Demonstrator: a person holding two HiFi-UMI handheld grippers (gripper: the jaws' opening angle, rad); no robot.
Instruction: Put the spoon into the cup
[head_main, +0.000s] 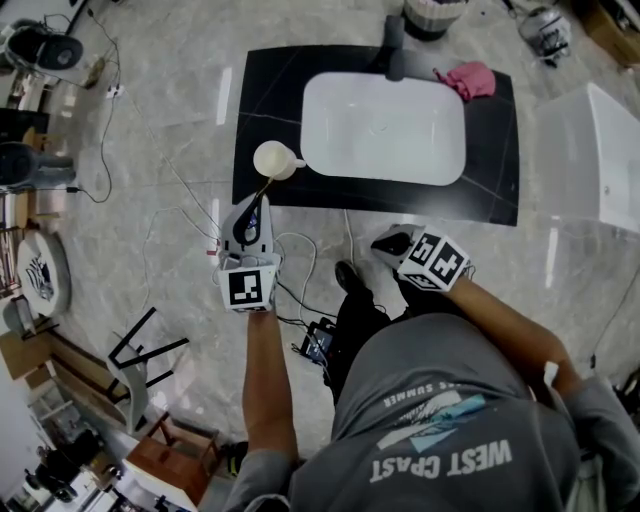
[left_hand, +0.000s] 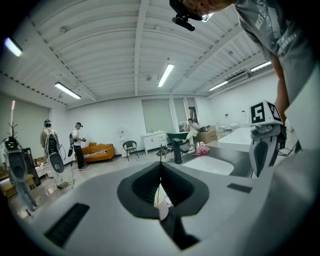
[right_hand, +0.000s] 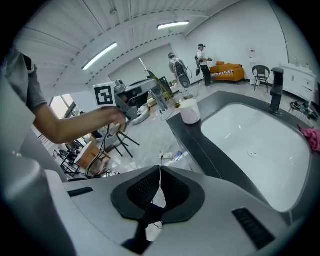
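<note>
The left gripper (head_main: 257, 204) has its jaws pressed together on the handle of the spoon (head_main: 265, 187), so the far end points to the cup (head_main: 276, 160). The cup stands at the corner of the counter (head_main: 270, 90), close to the edge, so a push could tip it. The right gripper (head_main: 386, 241) is closed on nothing and waits well apart, leaving free room.

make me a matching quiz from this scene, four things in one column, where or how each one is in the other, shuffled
1 cup
2 pink cloth
3 spoon
4 right claw

a shut, nothing in it
b held in the left claw
c on the counter, right of the faucet
d on the counter, left of the basin

Pairs: 1-d, 2-c, 3-b, 4-a
</note>
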